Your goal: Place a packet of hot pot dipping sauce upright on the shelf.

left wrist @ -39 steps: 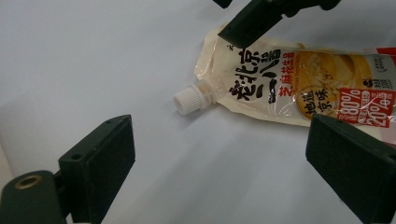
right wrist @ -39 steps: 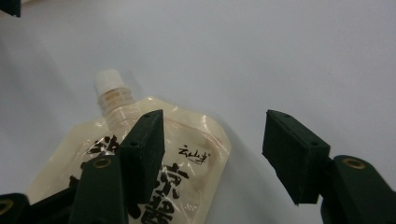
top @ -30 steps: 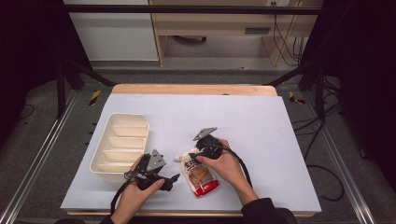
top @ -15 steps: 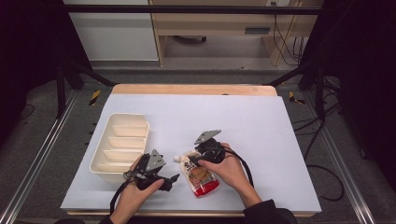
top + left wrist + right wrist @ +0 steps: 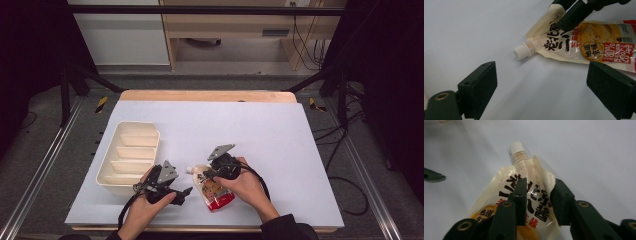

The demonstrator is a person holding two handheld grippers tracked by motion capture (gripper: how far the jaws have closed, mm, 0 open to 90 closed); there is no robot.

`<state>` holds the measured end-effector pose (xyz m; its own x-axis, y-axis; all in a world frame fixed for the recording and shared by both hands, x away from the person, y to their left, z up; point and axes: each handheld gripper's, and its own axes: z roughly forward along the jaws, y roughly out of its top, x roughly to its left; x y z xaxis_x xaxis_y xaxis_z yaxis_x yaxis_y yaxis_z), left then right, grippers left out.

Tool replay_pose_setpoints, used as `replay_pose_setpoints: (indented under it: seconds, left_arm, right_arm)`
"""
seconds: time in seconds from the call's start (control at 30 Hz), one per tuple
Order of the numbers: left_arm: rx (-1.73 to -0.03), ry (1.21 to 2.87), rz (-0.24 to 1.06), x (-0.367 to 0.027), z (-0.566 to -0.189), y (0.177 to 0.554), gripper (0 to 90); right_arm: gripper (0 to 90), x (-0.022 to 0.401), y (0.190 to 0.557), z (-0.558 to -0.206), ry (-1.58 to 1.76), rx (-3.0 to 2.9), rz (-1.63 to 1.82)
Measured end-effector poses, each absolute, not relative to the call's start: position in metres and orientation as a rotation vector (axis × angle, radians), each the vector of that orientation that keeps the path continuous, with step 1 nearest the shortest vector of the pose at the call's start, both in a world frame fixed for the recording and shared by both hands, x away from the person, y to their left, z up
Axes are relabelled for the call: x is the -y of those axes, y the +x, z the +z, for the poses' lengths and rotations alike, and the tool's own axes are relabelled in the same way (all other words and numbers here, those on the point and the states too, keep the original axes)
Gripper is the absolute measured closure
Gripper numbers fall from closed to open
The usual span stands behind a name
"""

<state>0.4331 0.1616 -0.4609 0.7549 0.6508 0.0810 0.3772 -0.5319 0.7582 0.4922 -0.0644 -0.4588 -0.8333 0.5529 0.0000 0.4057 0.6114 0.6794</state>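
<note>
Counter [image 5: 300, 150]: pale sheet over a wooden top; a strip of wood shows along the far edge.
Pouch [image 5: 214, 187]: a spouted sauce pouch lying flat near the counter's near edge, about midway along it, its white cap [image 5: 522, 52] toward the tray and its red bottom end toward the near edge.
Tray [image 5: 150, 134]: cream, with several compartments, set lengthwise near the left edge, its near end just beside the left hand.
Left gripper [image 5: 541, 92]: held low by the near edge, between tray and pouch; its fingers stand wide apart with bare counter between them, and the cap lies just beyond them, untouched.
Right gripper [image 5: 541, 200]: over the pouch's upper part just behind the spout; its fingers [image 5: 520, 195] are a little apart, with the printed film between them. Whether they pinch the film I cannot tell.
Right hand [image 5: 247, 185]: resting by the pouch's right side.
Open room: the far half and the whole right side of the counter are bare up to their edges; a bare band separates tray and pouch.
Near edge: both forearms cross it, and the pouch's red end lies near it.
</note>
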Motion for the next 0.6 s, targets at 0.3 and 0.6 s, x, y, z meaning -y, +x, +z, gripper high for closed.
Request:
replay_pose_setpoints:
  seconds: [0.3,0.6]
  left_arm:
    - [-0.767,2.182,0.461,-0.162,-0.461,0.433,9.5]
    - [-0.760,2.176,0.457,-0.163,-0.458,0.434,9.5]
  right_arm:
    - [90.0,0.066,0.491,-0.454,0.744,-2.568,1.028]
    - [90.0,0.075,0.486,-0.427,0.718,-2.472,1.120]
